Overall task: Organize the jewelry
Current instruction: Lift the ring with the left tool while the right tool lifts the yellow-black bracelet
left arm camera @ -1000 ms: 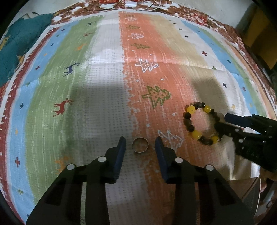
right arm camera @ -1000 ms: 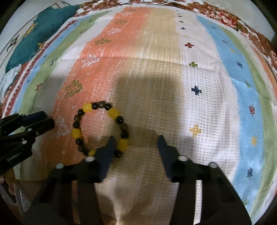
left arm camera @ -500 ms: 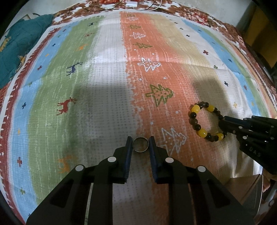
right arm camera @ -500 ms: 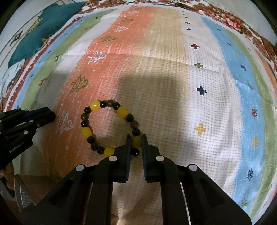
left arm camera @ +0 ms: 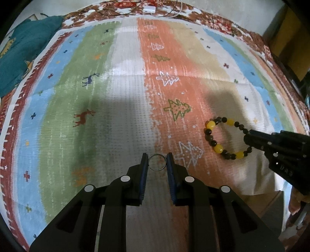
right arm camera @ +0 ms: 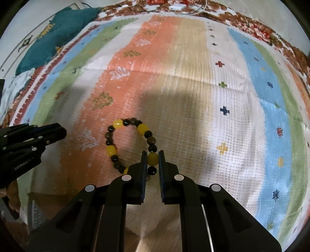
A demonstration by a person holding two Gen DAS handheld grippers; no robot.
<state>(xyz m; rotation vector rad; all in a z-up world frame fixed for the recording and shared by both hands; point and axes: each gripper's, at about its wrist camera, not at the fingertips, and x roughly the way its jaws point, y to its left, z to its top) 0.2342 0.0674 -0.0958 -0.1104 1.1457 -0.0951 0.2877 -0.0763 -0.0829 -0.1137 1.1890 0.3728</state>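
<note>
A thin metal ring [left arm camera: 157,162] stands clamped between the fingertips of my left gripper [left arm camera: 157,159], which is shut on it just above the striped cloth [left arm camera: 124,108]. To its right lies a bracelet of yellow and dark beads [left arm camera: 224,137], with the right gripper [left arm camera: 250,138] pinching its far side. In the right wrist view my right gripper [right arm camera: 152,158] is shut on a yellow bead of the bracelet [right arm camera: 116,147], whose loop hangs forward and left. The left gripper [right arm camera: 56,131] shows at the left edge.
A teal cloth [left arm camera: 25,56] lies bunched at the far left corner. A white charger with cables [left arm camera: 149,8] sits at the far edge of the cloth. The cloth's near edge drops off to a wooden surface [right arm camera: 58,201] below the grippers.
Both grippers have shut: the left on the ring, the right on a yellow bead. The right one has since lifted a little, and the bracelet's near side rises with it.
</note>
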